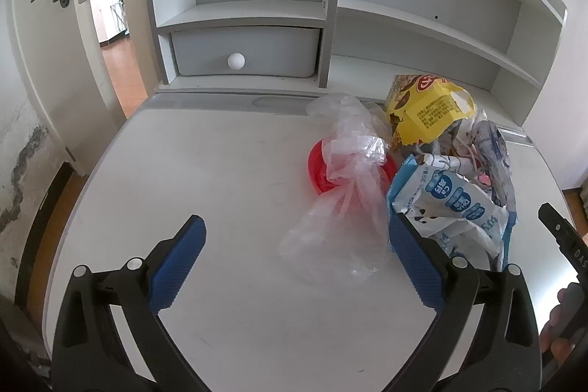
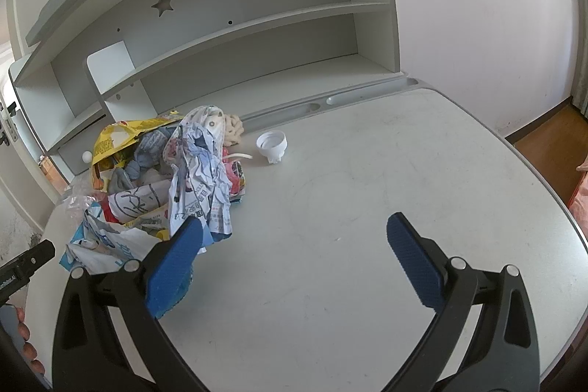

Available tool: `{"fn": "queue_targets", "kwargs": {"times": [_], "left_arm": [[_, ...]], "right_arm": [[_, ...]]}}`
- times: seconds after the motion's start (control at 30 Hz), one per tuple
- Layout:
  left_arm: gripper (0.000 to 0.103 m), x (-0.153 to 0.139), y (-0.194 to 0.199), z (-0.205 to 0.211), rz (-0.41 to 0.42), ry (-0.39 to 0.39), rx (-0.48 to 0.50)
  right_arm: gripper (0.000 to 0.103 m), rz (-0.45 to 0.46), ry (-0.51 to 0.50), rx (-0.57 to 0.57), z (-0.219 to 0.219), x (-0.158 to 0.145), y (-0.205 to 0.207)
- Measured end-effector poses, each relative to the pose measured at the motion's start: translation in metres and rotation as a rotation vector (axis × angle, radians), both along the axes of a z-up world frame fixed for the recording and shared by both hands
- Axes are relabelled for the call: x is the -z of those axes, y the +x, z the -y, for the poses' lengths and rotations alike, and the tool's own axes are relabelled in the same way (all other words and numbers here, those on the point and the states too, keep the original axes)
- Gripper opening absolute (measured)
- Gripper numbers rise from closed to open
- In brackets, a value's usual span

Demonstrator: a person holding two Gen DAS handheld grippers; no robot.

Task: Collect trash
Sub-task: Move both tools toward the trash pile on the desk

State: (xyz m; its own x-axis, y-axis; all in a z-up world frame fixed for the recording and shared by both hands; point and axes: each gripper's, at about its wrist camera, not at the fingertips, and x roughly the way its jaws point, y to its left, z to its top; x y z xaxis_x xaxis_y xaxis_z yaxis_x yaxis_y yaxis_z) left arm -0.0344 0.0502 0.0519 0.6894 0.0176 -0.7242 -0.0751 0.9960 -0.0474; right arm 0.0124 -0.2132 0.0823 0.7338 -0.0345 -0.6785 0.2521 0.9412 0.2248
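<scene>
A heap of trash lies on the white desk (image 1: 220, 171). In the left wrist view it holds a clear plastic bag (image 1: 341, 193) over a red lid (image 1: 316, 168), a yellow snack wrapper (image 1: 428, 112) and a blue-and-white packet (image 1: 455, 208). My left gripper (image 1: 296, 256) is open and empty, its right pad beside the packet. In the right wrist view the heap shows crumpled printed paper (image 2: 200, 168), the yellow wrapper (image 2: 121, 138), the blue-and-white packet (image 2: 106, 241), a beige lump (image 2: 233, 129) and a white cap (image 2: 272, 142). My right gripper (image 2: 294, 252) is open and empty, right of the heap.
A white hutch with shelves (image 1: 422, 24) and a drawer with a round knob (image 1: 236, 60) stands at the desk's back. An open door (image 1: 55, 24) is at the left. The other gripper's tip shows at each view's edge (image 1: 562, 237) (image 2: 25, 263).
</scene>
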Motion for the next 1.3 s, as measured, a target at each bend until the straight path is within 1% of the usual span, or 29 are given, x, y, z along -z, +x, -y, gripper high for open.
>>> {"fn": "queue_targets", "kwargs": {"times": [0.47,1.3], "left_arm": [[0.097,0.0019,0.0007,0.0007,-0.007,-0.006,0.002],[0.097,0.0058,0.0025,0.003,-0.018,-0.014,0.009]], "right_arm": [[0.097,0.008,0.03,0.008,0.0048,0.0001,-0.0023],[0.097,0.005,0.04,0.012,0.0053,0.0031,-0.001]]}}
